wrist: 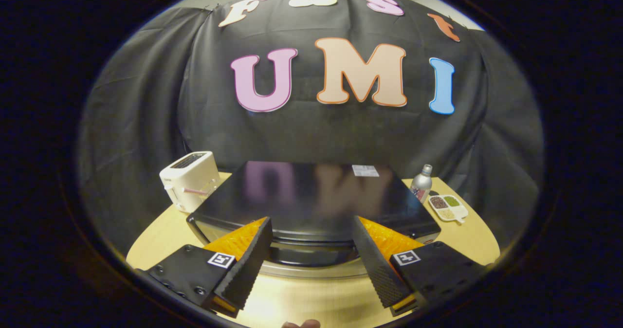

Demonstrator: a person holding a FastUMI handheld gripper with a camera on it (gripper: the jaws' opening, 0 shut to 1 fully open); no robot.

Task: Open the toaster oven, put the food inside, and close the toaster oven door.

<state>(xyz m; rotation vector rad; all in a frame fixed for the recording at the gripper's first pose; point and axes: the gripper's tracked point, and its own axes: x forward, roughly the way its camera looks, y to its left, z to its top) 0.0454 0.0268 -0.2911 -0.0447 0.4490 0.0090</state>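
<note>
1. Just ahead of the gripper (311, 250) sits the toaster oven (311, 196), a broad dark box with a glossy, mirror-smooth top and a rounded metal-trimmed front edge that shows in the gap between the fingers.
2. Its fingers are spread wide and hold nothing; their inner faces look ribbed, made for grip.
3. By my reading, the task is at its first step: approaching the oven door, which looks closed, though the handle itself is hard to make out from this high angle.
4. The next move probably calls for dropping lower toward the front edge, finding the handle, closing on it and pulling the door down.
5. Beyond the fingers to the left stands a white pop-up toaster (191, 179), boxy with rounded corners and a matte plastic shell.
6. Beyond them to the right, a small metal bottle (421, 183) stands upright beside a pale divided dish (448, 208) holding grainy brown and green fillings, possibly the food.
7. Everything rests on a light wooden desk (302, 299) with a smooth, faintly shiny surface.
</note>
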